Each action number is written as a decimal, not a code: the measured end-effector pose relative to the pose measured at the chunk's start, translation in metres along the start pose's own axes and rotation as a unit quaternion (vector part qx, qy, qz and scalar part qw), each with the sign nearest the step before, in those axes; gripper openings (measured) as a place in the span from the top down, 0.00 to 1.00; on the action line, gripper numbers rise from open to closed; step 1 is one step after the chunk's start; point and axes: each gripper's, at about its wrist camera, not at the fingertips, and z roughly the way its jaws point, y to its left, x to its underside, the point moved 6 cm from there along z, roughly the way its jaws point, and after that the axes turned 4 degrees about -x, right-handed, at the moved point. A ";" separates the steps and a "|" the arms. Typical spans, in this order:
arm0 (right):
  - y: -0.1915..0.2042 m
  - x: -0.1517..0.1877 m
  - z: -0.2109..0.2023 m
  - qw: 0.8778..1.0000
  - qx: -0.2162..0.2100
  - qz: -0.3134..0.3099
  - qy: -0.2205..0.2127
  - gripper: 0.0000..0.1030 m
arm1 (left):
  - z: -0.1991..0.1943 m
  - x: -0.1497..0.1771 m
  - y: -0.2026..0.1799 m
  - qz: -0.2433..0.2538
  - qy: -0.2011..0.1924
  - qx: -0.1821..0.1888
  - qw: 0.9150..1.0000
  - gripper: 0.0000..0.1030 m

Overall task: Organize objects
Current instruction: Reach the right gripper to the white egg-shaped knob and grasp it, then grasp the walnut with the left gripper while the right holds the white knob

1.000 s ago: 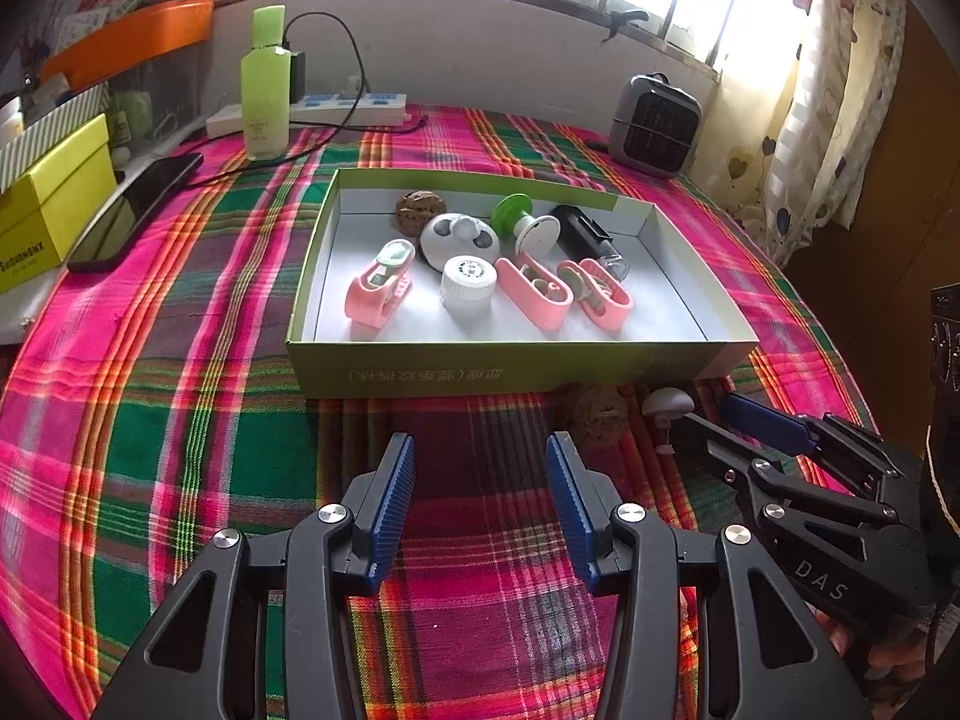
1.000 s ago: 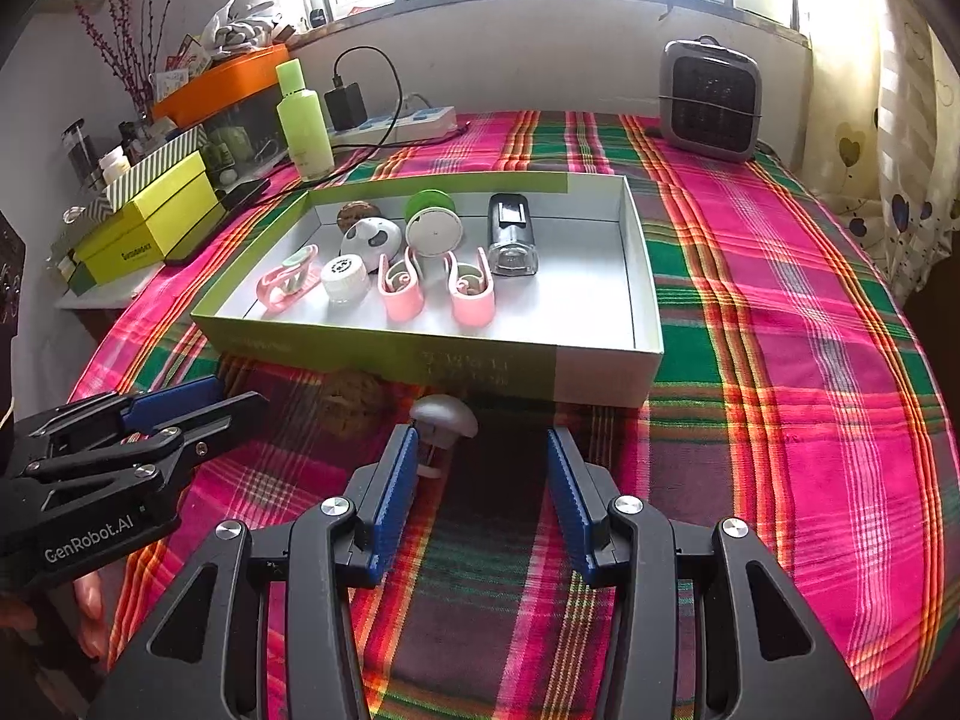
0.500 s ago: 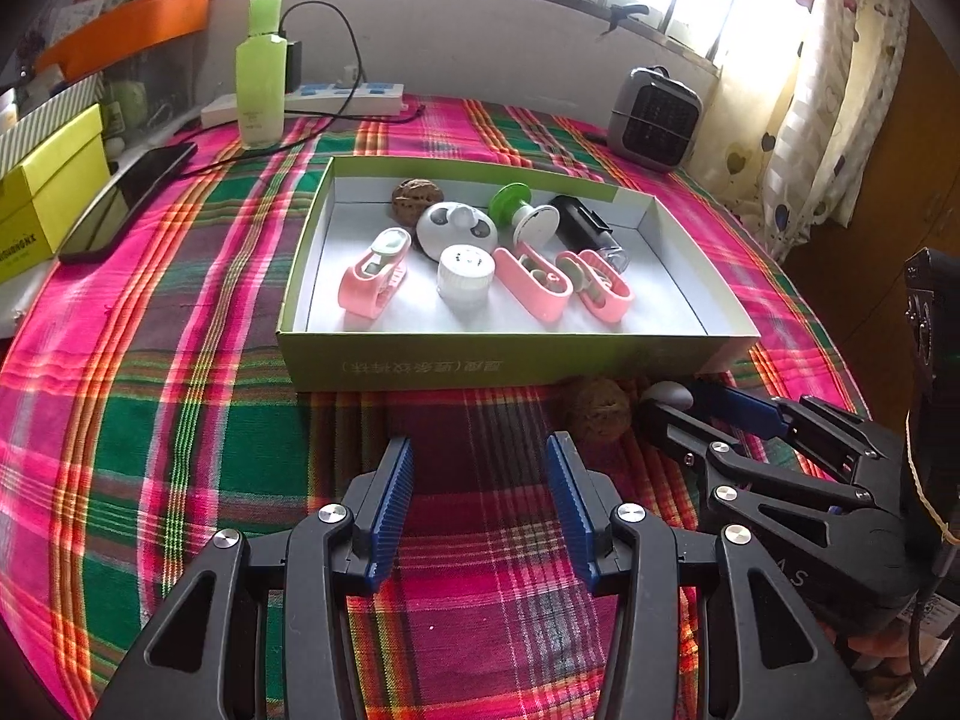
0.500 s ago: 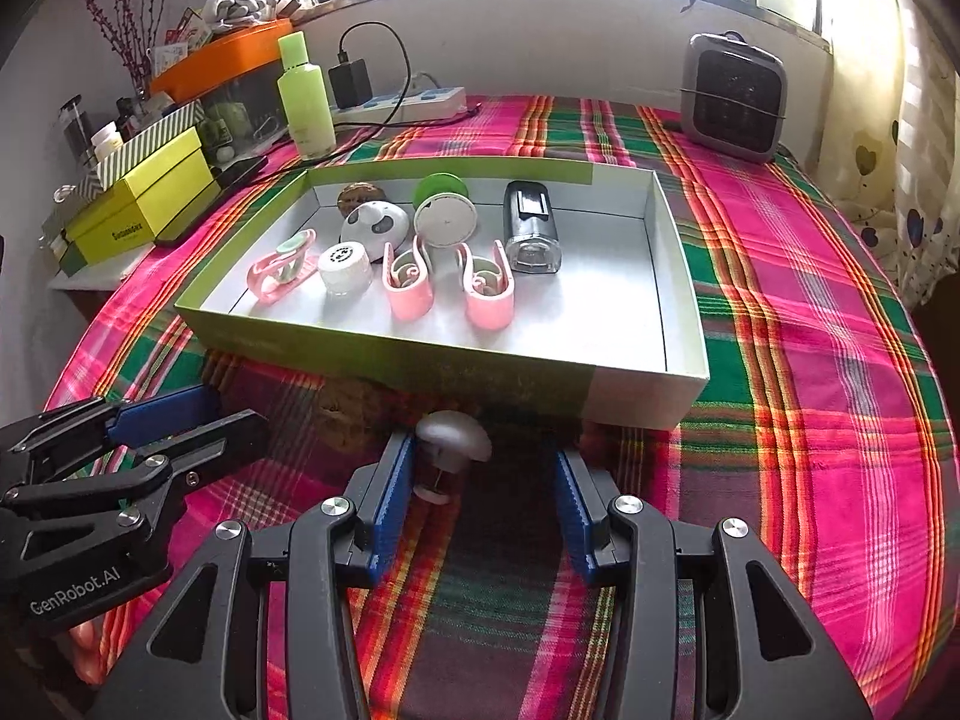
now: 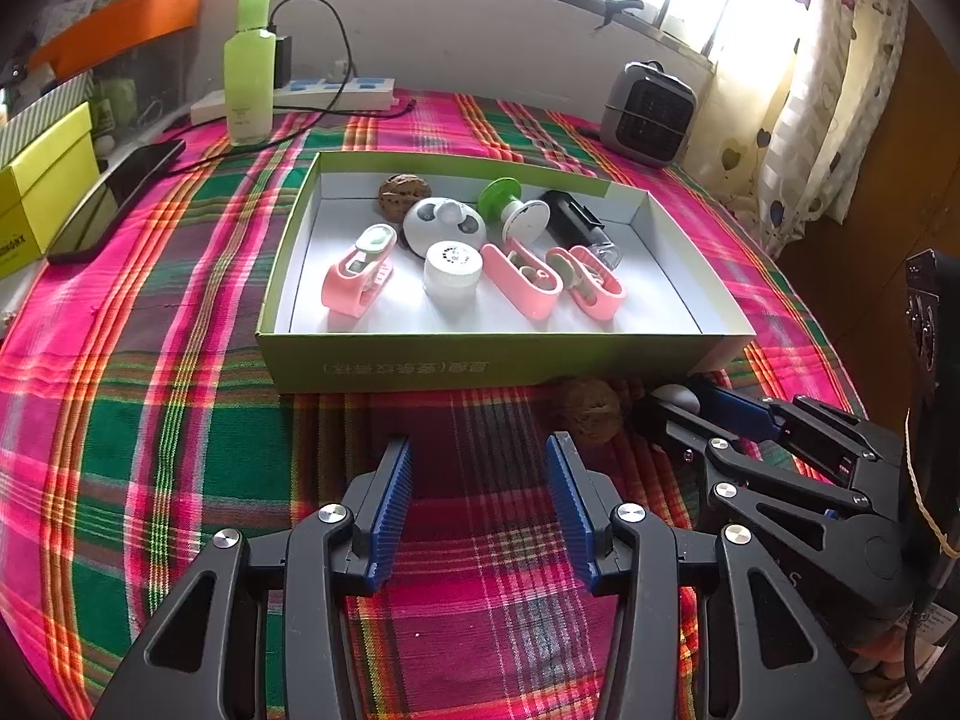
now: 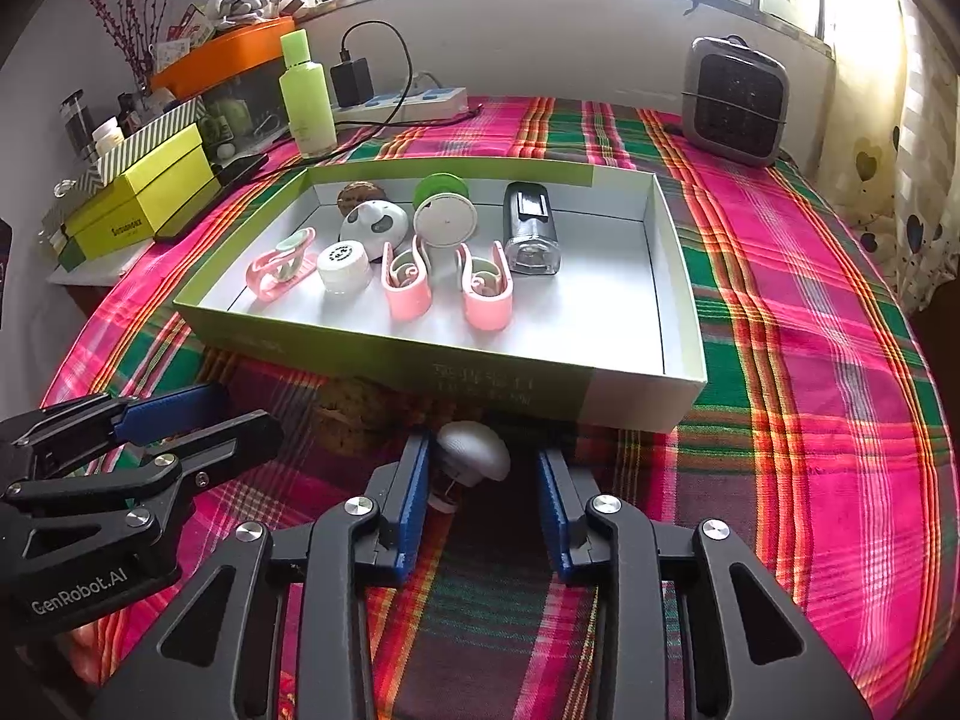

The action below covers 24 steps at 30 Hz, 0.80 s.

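A shallow green box (image 5: pixel 384 363) (image 6: pixel 528 387) on the plaid cloth holds pink clips (image 5: pixel 357 279), a white cap (image 5: pixel 451 273), a white round device (image 5: pixel 443 222), a green-and-white suction piece (image 5: pixel 516 210), a black lighter (image 6: pixel 531 228) and a walnut (image 5: pixel 404 192). In front of the box lie a second walnut (image 5: pixel 588 411) (image 6: pixel 354 414) and a small white mushroom-shaped piece (image 6: pixel 471 459) (image 5: pixel 678 399). My right gripper (image 6: pixel 483 480) is open with the mushroom piece between its fingers, close to the left one. My left gripper (image 5: pixel 479 480) is open and empty, just left of the walnut.
A green bottle (image 5: pixel 249 66), a power strip with charger (image 5: pixel 336 93), a phone (image 5: pixel 117 198) and yellow boxes (image 5: pixel 36 192) stand at the back left. A small grey heater (image 5: pixel 648 114) stands at the back right. A curtain hangs on the right.
My right gripper has moved forward so the white mushroom piece now sits between its fingers. My left gripper has edged forward toward the box.
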 end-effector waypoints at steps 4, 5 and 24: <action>-0.001 0.001 -0.001 1.000 0.001 0.001 0.000 0.72 | 0.001 0.000 -0.001 0.001 0.001 0.001 1.000 0.57; -0.001 0.002 -0.002 1.000 0.001 0.001 0.000 0.73 | 0.001 0.000 -0.002 0.001 0.001 0.003 1.000 0.57; -0.011 0.011 -0.012 1.000 -0.002 0.008 0.000 0.78 | 0.004 -0.005 -0.019 0.019 0.002 0.031 0.999 0.57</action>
